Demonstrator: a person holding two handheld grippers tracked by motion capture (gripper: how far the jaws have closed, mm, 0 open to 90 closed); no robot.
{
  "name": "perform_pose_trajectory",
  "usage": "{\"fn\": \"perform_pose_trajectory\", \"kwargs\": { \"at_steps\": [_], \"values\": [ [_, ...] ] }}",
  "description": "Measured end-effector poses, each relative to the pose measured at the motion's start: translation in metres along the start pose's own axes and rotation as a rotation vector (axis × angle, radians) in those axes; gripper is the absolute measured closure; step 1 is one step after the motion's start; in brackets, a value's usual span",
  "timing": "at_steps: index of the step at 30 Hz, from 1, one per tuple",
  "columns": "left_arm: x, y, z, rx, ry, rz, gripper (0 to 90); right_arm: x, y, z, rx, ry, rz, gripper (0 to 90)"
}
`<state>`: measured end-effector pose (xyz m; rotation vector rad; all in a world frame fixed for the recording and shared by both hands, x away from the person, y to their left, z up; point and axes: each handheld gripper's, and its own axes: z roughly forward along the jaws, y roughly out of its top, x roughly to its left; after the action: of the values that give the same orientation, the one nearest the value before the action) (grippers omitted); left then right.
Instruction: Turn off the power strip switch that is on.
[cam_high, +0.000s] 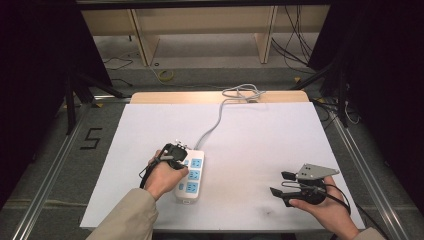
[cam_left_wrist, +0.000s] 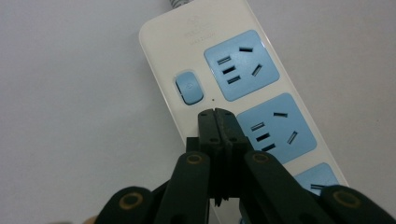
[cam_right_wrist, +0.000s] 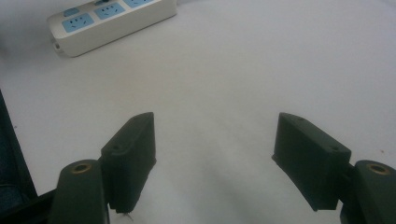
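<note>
Hovering over the power strip (cam_high: 190, 178) at the left of the desk (cam_high: 250, 140): left gripper (cam_left_wrist: 215, 112), fingers clenched together on nothing, tips just short of the blue switch (cam_left_wrist: 189, 87). Long axis of the strip running away toward its cable (cam_high: 215, 122). Resting well apart at the right: right gripper (cam_high: 278, 183), fingers released, empty.

Power strip (cam_high: 191, 176) lies on table (cam_high: 260, 145), left of right gripper (cam_high: 279, 183).

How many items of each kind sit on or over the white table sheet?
White plastic power strip with blue sockets: 1
Blue socket faces on it: 3
Blue switch button: 1
Black two-jaw grippers: 2, left gripper shut, right gripper open
Total: 7
</note>
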<state>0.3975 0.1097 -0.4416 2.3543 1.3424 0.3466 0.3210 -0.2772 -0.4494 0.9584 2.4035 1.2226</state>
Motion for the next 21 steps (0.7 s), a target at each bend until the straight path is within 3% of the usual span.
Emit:
{"fn": "perform_pose_trajectory", "kwargs": {
  "at_steps": [21],
  "values": [
    [-0.0020,0.0023,0.0008,0.021,0.016,0.004,90.0,0.0008,-0.0001,-0.0001,0.003,0.001,0.002,29.8]
  ]
}}
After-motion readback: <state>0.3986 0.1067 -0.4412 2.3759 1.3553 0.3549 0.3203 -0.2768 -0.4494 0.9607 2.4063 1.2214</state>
